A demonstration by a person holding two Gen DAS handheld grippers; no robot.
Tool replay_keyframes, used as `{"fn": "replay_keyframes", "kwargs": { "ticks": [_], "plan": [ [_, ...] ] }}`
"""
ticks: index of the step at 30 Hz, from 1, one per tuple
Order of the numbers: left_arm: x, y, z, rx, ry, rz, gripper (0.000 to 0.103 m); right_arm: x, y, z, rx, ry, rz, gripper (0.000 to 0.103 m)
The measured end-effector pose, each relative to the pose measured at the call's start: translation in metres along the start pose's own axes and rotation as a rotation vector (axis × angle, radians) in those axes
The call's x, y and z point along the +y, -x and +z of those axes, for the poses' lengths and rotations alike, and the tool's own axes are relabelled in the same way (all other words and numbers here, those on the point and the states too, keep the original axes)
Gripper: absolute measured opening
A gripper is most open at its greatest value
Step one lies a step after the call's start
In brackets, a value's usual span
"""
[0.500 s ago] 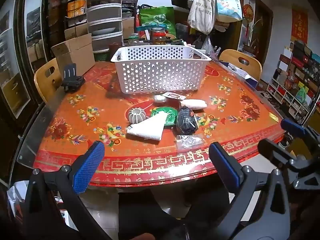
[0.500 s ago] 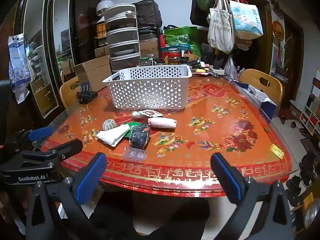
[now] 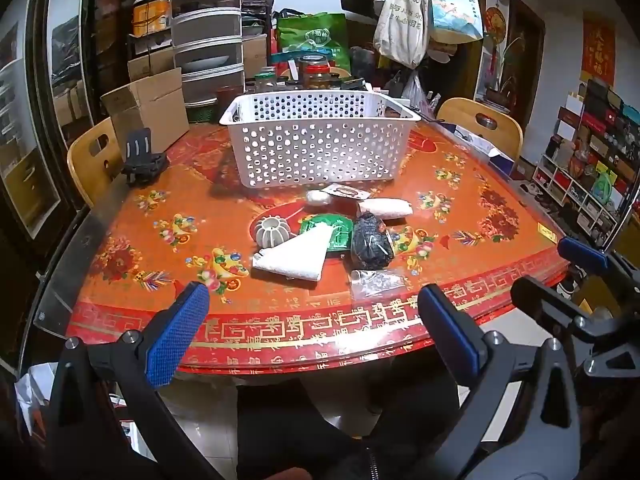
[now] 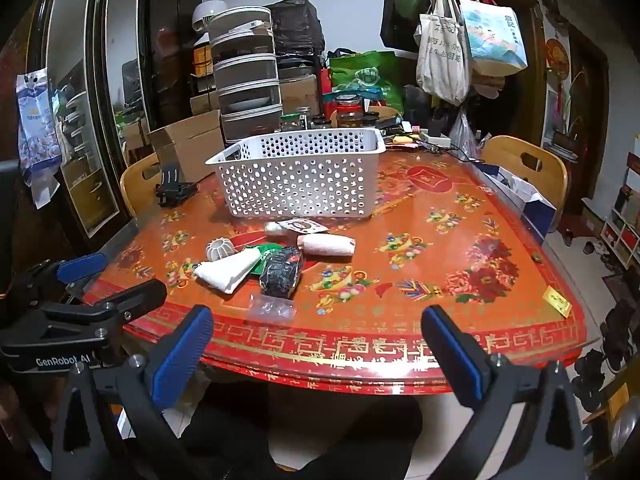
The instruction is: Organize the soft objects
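While the left gripper (image 3: 312, 328) hangs wide and empty off the table (image 3: 460, 184) edge, the soft items sit in front of the basket (image 3: 320, 140): white cloth (image 3: 292, 258), black bundle (image 3: 370, 236), roll (image 3: 386, 208). Right view: right gripper (image 4: 316, 348) wide, empty; cloth (image 4: 228, 272) left-front of basket (image 4: 300, 172).
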State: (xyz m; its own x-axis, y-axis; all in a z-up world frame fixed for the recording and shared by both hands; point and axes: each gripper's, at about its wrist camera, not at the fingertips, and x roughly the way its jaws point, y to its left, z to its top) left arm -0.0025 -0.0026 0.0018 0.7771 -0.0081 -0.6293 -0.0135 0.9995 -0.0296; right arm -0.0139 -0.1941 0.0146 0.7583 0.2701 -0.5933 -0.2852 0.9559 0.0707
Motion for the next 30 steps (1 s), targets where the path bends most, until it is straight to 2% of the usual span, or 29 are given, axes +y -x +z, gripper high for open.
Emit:
{"fn": "replay_keyframes", "kwargs": {
  "ticks": [30],
  "plan": [
    [-0.0009,0.0007,0.0010,0.003,0.003,-0.004,0.103,-0.0006,0.0018,0.0008,0.005,0.003,0.006,0.103]
  ]
}}
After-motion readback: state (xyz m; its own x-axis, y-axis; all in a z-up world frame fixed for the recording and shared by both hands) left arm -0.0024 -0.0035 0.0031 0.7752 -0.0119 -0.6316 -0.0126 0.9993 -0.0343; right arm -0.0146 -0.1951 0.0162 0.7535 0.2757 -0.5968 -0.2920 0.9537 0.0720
